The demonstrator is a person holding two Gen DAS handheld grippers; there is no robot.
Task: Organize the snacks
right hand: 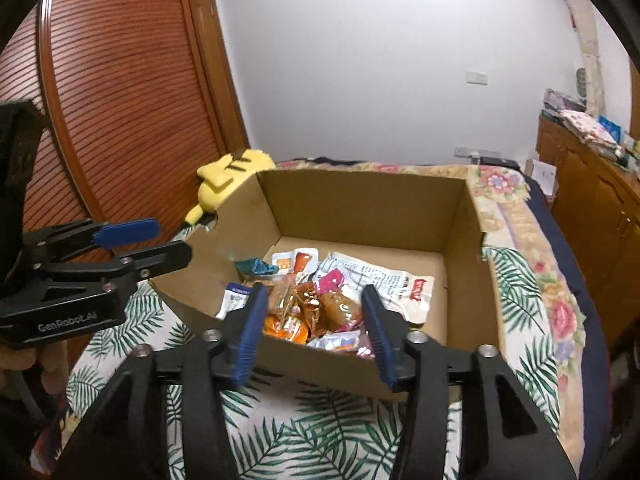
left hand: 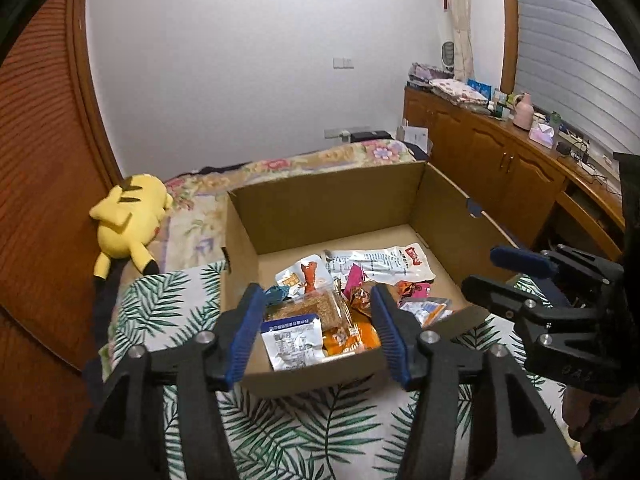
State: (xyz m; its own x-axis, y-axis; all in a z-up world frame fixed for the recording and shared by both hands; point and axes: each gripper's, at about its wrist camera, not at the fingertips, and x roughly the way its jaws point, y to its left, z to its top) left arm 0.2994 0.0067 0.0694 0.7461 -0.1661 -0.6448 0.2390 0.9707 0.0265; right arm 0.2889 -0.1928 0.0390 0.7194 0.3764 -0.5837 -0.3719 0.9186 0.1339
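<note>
The cardboard box (left hand: 340, 200) sits on a bed covered with a leaf-print sheet (left hand: 168, 304), its top open so packets can be dropped straight in. The snacks (left hand: 320, 304) lie in a loose heap at the near end of the box floor, piled against the near wall, with 1 large white pouch (left hand: 380, 264) spread flat further in; the far half of the floor is bare. That crowding suggests the packets were let fall just over the near rim rather than laid out. The left gripper (left hand: 316, 332) hangs above the near rim, jaws apart with nothing between them, released. The right gripper (right hand: 312, 328) does likewise beside it, also empty and spread. A yellow plush toy (left hand: 128, 220) lies on the bed left of the box, apart from the work
</note>
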